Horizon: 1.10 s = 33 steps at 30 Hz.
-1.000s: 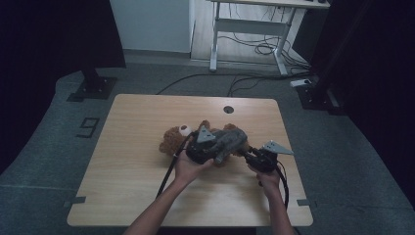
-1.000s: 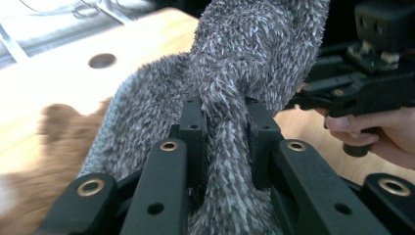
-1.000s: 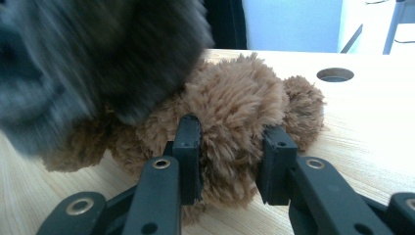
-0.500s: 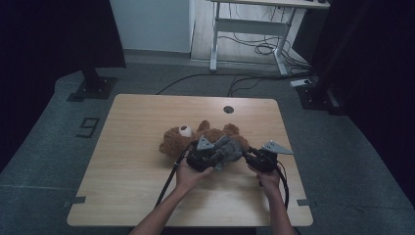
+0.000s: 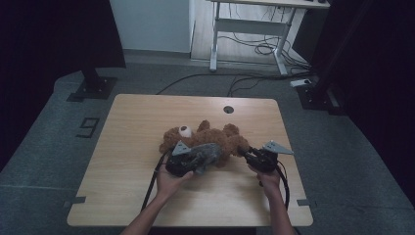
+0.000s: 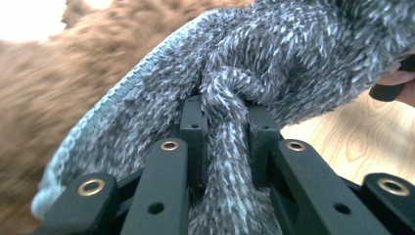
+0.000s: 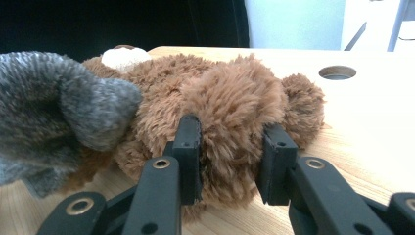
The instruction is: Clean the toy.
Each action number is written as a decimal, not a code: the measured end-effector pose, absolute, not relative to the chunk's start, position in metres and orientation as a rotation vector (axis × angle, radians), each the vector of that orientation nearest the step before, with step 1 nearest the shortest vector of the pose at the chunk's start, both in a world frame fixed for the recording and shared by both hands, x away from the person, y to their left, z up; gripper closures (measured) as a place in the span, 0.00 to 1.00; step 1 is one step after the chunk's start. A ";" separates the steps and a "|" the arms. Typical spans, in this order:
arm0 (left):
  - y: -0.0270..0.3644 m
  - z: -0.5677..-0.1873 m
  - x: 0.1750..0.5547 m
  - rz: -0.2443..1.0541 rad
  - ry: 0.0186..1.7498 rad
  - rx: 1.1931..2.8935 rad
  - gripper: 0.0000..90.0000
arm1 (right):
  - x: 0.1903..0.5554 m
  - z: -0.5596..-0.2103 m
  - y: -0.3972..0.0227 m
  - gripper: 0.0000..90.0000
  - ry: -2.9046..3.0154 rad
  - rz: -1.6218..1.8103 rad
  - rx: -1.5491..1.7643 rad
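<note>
Left gripper (image 6: 222,122): jaws clenched on a bunched fold of the grey fuzzy garment (image 6: 274,63); the pinched fabric runs down between the 2 black jaws.
Right gripper (image 7: 230,147): jaws clamped on a brown plush limb of the teddy bear (image 7: 225,98), pads pressed into the fur on both sides.
Teddy bear (image 5: 220,137): lies on its back near the centre of the wooden table (image 5: 137,117), between the 2 grippers.
Grey garment (image 5: 203,154): draped over the bear's near side, just beside the left gripper (image 5: 183,161).
Surroundings: round cable hole (image 5: 228,109) in the tabletop beyond the bear, well apart from it; nothing stands between the grippers and the toy.
</note>
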<state>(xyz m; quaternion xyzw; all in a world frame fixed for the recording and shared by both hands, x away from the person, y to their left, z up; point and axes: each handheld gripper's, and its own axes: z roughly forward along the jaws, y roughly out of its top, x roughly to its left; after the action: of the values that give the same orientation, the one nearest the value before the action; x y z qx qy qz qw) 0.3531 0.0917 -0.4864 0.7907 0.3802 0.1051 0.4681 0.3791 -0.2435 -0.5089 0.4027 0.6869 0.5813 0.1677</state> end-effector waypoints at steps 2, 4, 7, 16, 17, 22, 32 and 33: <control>0.110 -0.487 0.350 0.270 0.960 1.920 0.82 | 0.379 -0.509 -0.243 0.74 1.956 1.656 1.145; 0.114 -0.487 0.350 0.271 0.966 1.915 0.82 | 0.379 -0.509 -0.243 0.74 1.957 1.655 1.143; 0.129 -0.488 0.348 0.281 0.996 1.901 0.82 | 0.379 -0.509 -0.243 0.74 1.958 1.656 1.142; 0.118 -0.464 0.344 0.279 0.955 1.853 0.82 | 0.380 -0.510 -0.244 0.74 1.953 1.657 1.150; 0.118 -0.464 0.344 0.279 0.955 1.853 0.82 | 0.380 -0.510 -0.244 0.74 1.953 1.657 1.150; 0.071 -0.446 0.349 0.277 0.870 1.886 0.82 | 0.380 -0.510 -0.244 0.74 1.950 1.666 1.156; 0.001 -0.458 0.358 0.347 0.819 2.011 0.82 | 0.380 -0.511 -0.244 0.74 1.948 1.667 1.158; -0.005 -0.468 0.358 0.374 0.818 2.037 0.82 | 0.380 -0.511 -0.244 0.74 1.949 1.665 1.160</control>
<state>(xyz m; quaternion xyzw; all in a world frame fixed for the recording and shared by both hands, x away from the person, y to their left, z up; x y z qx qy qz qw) 0.3578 -0.0047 -0.4676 0.8208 0.3295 0.1507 0.4416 0.3797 -0.2444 -0.5106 0.4067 0.6835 0.5837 0.1635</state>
